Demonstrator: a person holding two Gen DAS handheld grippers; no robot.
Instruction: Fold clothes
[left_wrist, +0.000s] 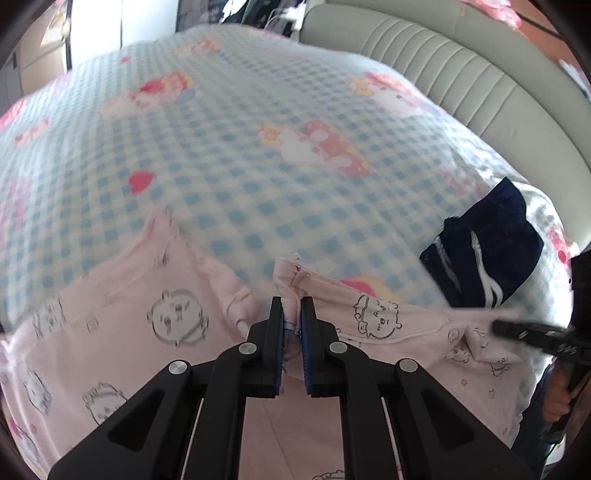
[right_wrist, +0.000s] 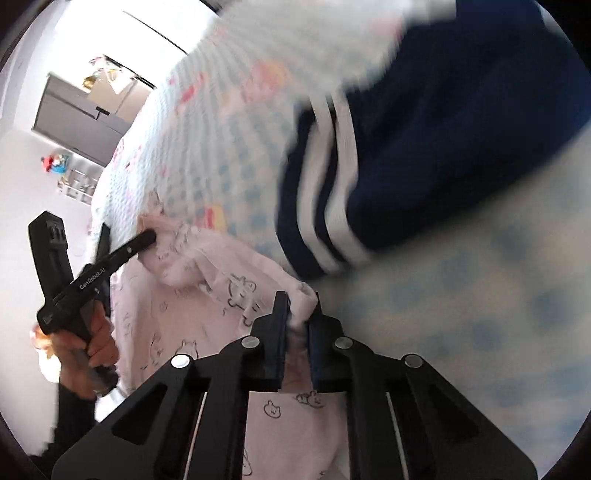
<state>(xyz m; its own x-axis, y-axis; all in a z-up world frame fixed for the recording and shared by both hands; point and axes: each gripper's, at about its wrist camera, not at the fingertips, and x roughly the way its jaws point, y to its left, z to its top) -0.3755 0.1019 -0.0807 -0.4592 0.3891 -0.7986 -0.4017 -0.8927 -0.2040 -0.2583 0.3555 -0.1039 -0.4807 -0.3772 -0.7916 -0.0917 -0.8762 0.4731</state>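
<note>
Underneath everything lies a blue-and-white checked bedspread (left_wrist: 229, 155) with pink cartoon figures, covering the bed in front of a padded beige headboard (left_wrist: 443, 62). On its near edge lies the pink garment (left_wrist: 155, 325), printed with outlined cartoon animals, spread across the lower part of the left wrist view and partly bunched. Beside it, toward the right, a folded navy garment (left_wrist: 487, 243) with white stripes rests on the bedspread, close to the pink one. The left gripper (left_wrist: 292, 314) has its fingers pressed nearly together, pinching a bunched edge of the pink cloth. The right gripper (right_wrist: 298, 314) likewise pinches a rolled fold of pink fabric between its pads, near the navy piece. A hand (right_wrist: 92, 343) grips the left tool's handle at the left side of the right wrist view.
</note>
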